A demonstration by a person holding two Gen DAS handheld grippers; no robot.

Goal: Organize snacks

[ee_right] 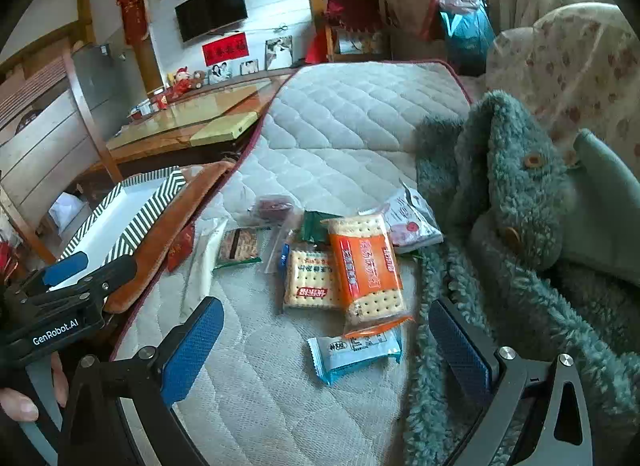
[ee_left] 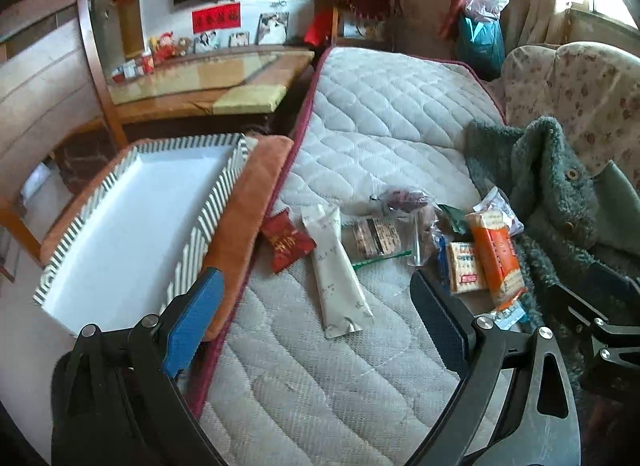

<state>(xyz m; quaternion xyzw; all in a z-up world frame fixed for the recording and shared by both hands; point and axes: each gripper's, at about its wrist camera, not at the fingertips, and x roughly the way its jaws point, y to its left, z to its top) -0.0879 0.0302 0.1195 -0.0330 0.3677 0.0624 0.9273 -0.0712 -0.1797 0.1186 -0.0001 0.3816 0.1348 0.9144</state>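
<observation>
Several snack packets lie on a quilted mattress (ee_left: pixel 384 113): a red packet (ee_left: pixel 286 244), a long white sachet (ee_left: pixel 338 270), a brown packet (ee_left: pixel 376 238), an orange cracker pack (ee_right: pixel 366 270), a yellow cracker pack (ee_right: pixel 310 280) and a light blue packet (ee_right: pixel 354 356). A striped box (ee_left: pixel 132 221) with a white inside stands empty at the left. My left gripper (ee_left: pixel 316 318) is open above the mattress, just short of the white sachet. My right gripper (ee_right: pixel 324 350) is open, with the light blue packet between its fingers' line. Neither holds anything.
A green fleece coat (ee_right: pixel 516 250) lies along the right of the snacks. The box rests on an orange cushion (ee_left: pixel 256 193) at the mattress edge. A wooden table (ee_left: pixel 208 77) stands behind. The left gripper also shows in the right wrist view (ee_right: pixel 64 286).
</observation>
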